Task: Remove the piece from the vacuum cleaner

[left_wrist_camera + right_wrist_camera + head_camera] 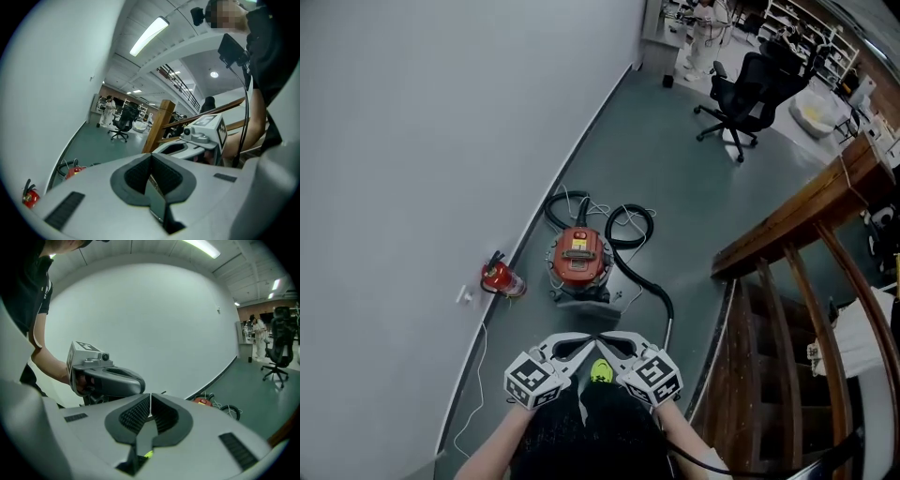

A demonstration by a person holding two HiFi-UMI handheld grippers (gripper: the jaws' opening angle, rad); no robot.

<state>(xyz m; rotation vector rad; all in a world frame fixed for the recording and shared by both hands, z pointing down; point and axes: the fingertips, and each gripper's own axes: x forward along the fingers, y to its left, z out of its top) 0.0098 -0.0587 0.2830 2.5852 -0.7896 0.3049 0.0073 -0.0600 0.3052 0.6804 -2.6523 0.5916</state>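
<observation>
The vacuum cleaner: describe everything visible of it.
The vacuum cleaner is a squat round canister with a red-orange top bearing a pale label, on a grey base. It stands upright on the grey floor, close to the white wall, with a red fire extinguisher beside it. Its black hose loops behind it, then runs forward to a pale tube.

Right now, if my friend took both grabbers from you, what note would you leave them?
Left gripper: jaws shut, empty.
Right gripper: jaws shut, empty, held close beside the left one.
Vacuum cleaner: red, on the floor ahead near the wall, black hose looped beside it. A fire extinguisher lies to its left.
Done: nothing yet; neither gripper touches the vacuum cleaner.
Left: step closer, grip the piece, pull it off.
</observation>
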